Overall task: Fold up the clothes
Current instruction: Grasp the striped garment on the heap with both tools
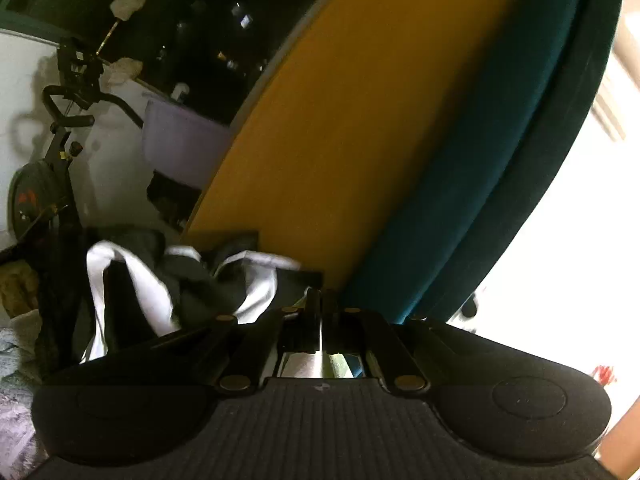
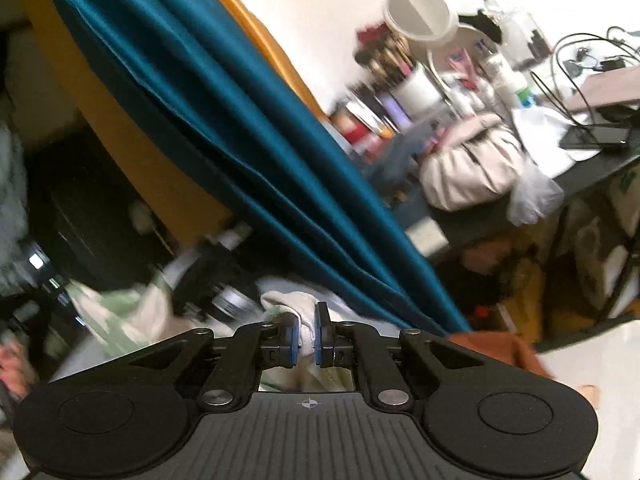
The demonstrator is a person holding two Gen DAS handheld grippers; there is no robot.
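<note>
Left gripper point(image 1: 322, 300) fingers pinched together, nothing visibly held; right gripper point(image 2: 307, 334) narrowly gripping pale crumpled cloth point(image 2: 298, 308) (shallow bite, may slip); draped teal satin fabric point(image 2: 224, 128) untouched.

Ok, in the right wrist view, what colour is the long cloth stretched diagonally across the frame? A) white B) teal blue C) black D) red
B: the cloth running from the upper left down toward the right gripper is teal blue, in long folds.

An exercise bike point(image 1: 44, 160) stands by the white wall; a round mirror point(image 2: 418, 14), a cream handbag point(image 2: 472, 172) and cables point(image 2: 580, 64) crowd the dark desk's point(image 2: 592, 176) edge.
</note>
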